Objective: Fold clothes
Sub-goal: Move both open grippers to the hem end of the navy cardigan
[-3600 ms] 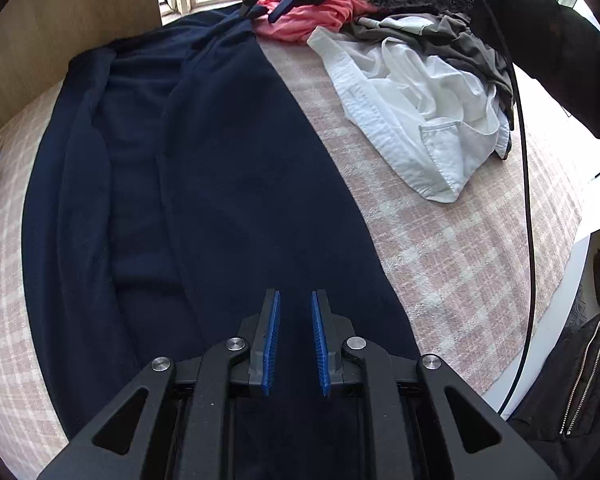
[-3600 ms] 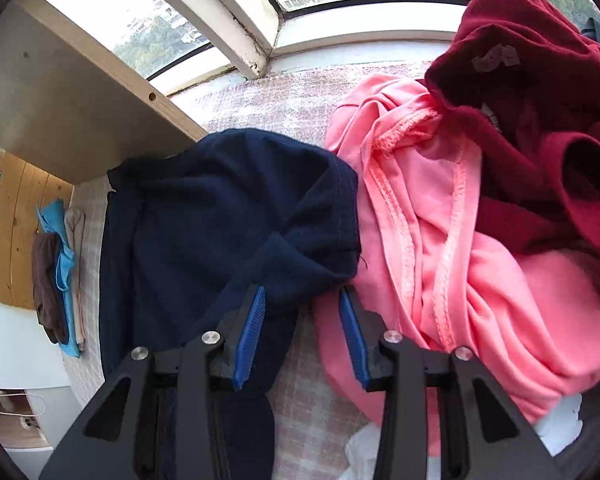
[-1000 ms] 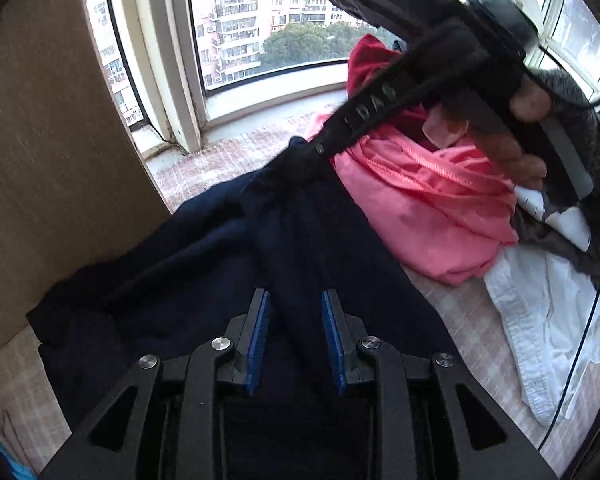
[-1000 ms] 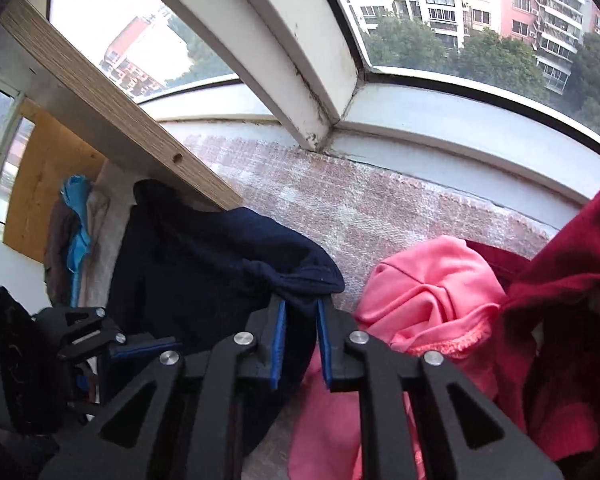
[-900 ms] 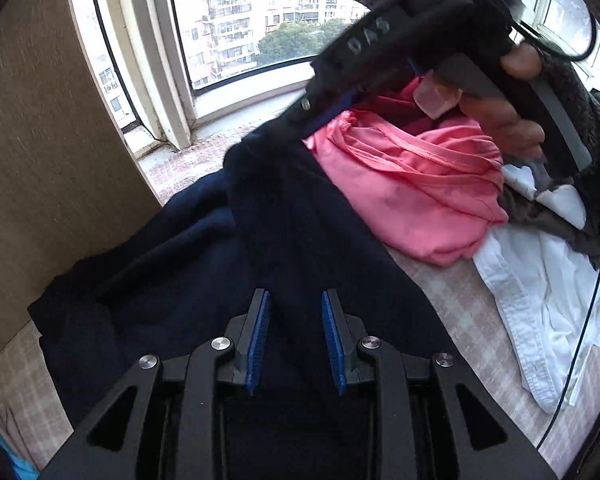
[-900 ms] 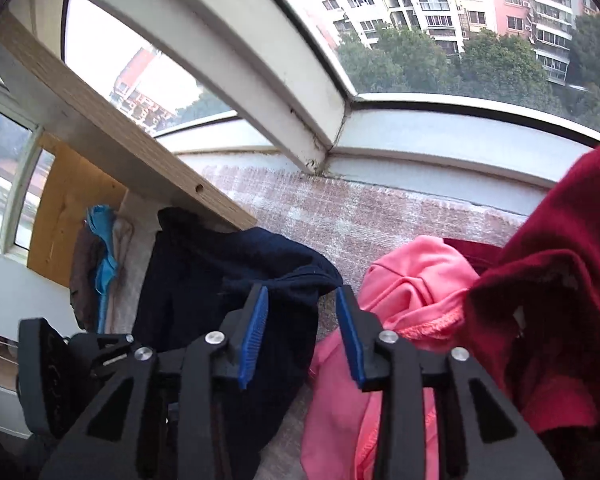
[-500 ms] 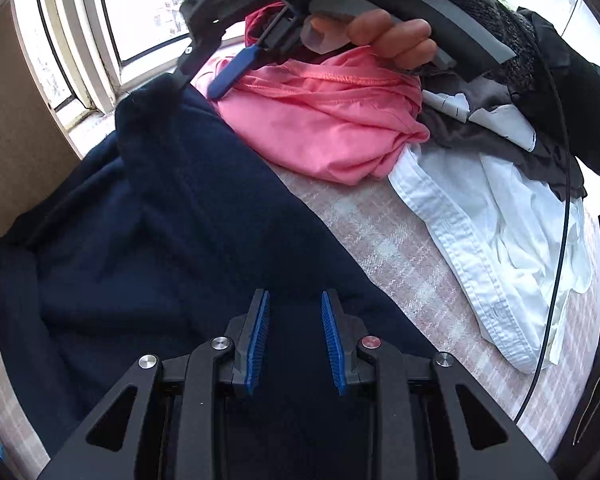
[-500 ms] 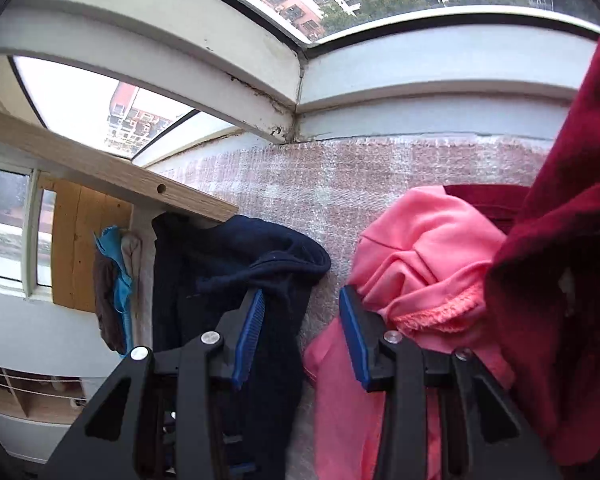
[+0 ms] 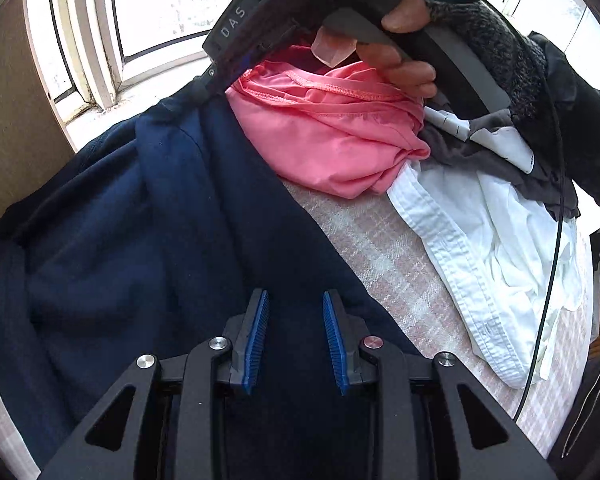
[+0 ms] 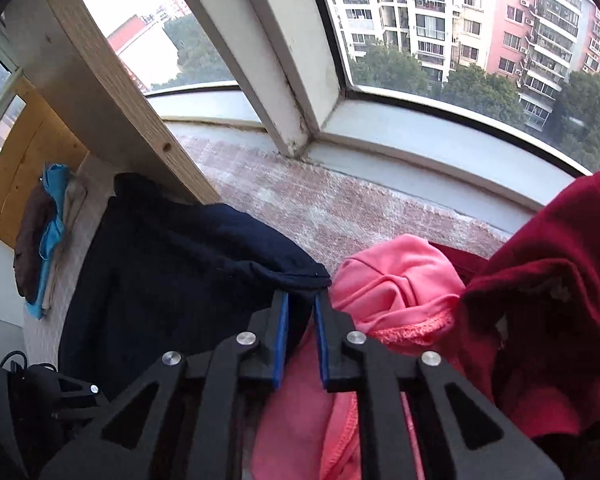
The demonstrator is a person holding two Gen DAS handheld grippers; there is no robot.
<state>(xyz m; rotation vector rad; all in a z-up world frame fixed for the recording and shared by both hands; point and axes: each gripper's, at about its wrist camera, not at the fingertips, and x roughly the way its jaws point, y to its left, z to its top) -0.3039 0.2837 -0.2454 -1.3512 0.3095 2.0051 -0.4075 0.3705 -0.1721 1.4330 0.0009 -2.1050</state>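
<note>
Beside the window, right gripper (image 10: 301,300) closing on navy garment (image 9: 148,240) corner; left gripper (image 9: 295,312) pinching its near hem. Could snag pink garment (image 9: 332,136) alongside, touching.

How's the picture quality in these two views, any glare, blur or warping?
Left wrist view: the window is blown out white, while the navy garment stays dark with little detail. Right wrist view: exposure is even, the buildings outside are sharp, and the window frame bows from fisheye distortion. Both views have dark rounded corners; neither shows noticeable motion blur.
</note>
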